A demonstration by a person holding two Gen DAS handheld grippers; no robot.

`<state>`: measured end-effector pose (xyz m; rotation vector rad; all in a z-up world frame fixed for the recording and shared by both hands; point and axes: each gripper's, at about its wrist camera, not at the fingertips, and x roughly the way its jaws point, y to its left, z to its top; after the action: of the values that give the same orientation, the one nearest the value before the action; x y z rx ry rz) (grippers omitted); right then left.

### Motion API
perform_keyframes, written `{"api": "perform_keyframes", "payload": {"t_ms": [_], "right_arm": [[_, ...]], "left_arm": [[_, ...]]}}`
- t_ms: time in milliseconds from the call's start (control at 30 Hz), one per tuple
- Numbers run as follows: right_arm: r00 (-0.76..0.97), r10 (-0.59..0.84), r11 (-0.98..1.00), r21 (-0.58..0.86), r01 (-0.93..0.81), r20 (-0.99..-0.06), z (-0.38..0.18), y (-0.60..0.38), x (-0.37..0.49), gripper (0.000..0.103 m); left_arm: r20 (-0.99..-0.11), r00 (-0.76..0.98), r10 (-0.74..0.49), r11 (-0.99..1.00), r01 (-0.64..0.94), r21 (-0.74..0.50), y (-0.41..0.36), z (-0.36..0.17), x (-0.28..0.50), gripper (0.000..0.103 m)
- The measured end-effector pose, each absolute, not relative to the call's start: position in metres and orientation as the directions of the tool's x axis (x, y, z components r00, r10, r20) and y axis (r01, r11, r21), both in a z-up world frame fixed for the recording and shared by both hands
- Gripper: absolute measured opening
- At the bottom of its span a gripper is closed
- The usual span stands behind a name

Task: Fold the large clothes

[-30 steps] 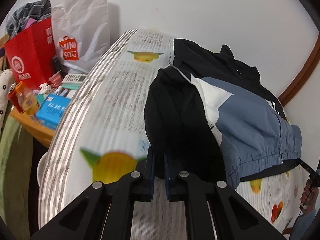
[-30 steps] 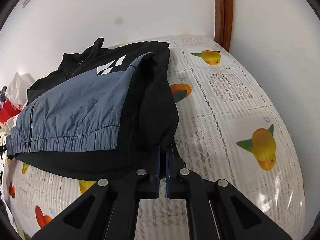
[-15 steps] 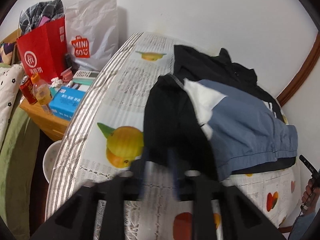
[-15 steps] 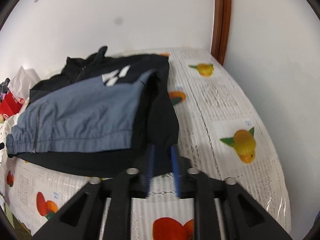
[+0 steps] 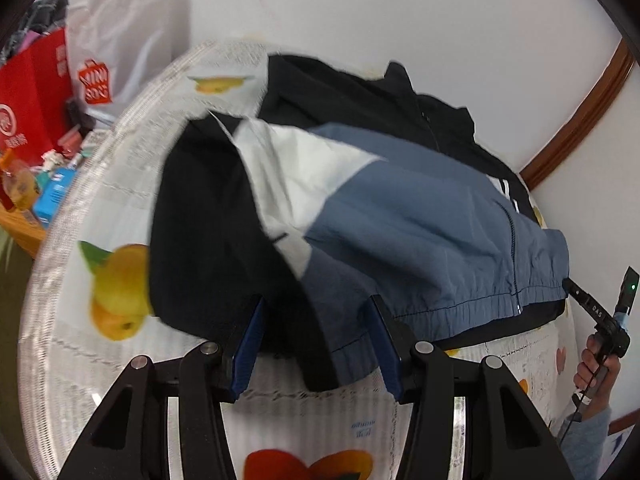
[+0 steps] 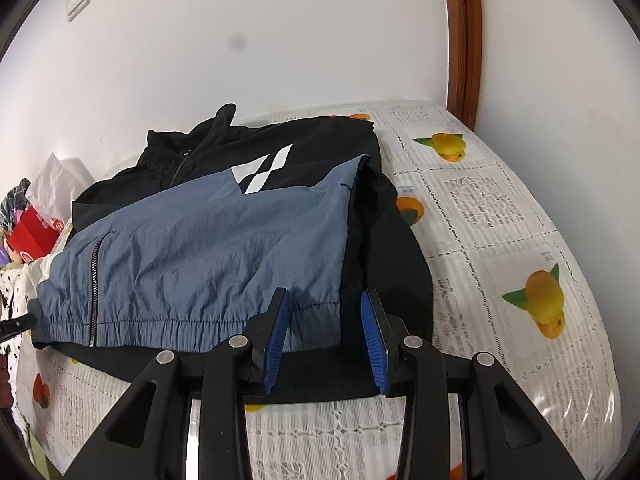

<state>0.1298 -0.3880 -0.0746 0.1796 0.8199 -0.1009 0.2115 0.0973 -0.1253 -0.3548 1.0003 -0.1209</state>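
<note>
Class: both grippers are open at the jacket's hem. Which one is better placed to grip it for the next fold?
Right gripper, probably: its fingers straddle the flat elastic hem of the blue-and-black nylon jacket squarely; the left gripper faces a bunched, overhanging corner.

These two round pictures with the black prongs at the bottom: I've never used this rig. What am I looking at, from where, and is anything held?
Each picture comes from a fisheye camera mounted on a hand-held gripper, looking forward along its two fingers. No robot arm is involved; a person carries one gripper in each hand.

In the left wrist view, the left gripper has its blue-padded jaws spread apart at the near hem of a jacket. At the right edge you can see the person's hand holding the other tool.

In the right wrist view, the right gripper is also open, at the hem of the same jacket.

The jacket, black and blue with a white panel, lies partly folded on a fruit-print tablecloth. Neither gripper holds anything. Shopping bags stand beyond the table.
</note>
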Motion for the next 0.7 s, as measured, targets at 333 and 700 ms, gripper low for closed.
{"api": "perform_keyframes", "payload": {"t_ms": [333,700], "right_arm": [[0.681,-0.033,0.983,0.101,0.156,-0.731,-0.082,-0.377,0.152,0.017],[0.815,0.067,0.958,0.266,0.109,-0.576,-0.023,-0.394,0.163,0.008]], "left_arm": [[-0.785,0.572,-0.237,0.955,-0.009,-0.295,0.076,-0.107,0.219,0.012],[-0.679,0.702,-0.213,0.958,0.016,-0.285,0.088,-0.038,0.269,0.011]]}}
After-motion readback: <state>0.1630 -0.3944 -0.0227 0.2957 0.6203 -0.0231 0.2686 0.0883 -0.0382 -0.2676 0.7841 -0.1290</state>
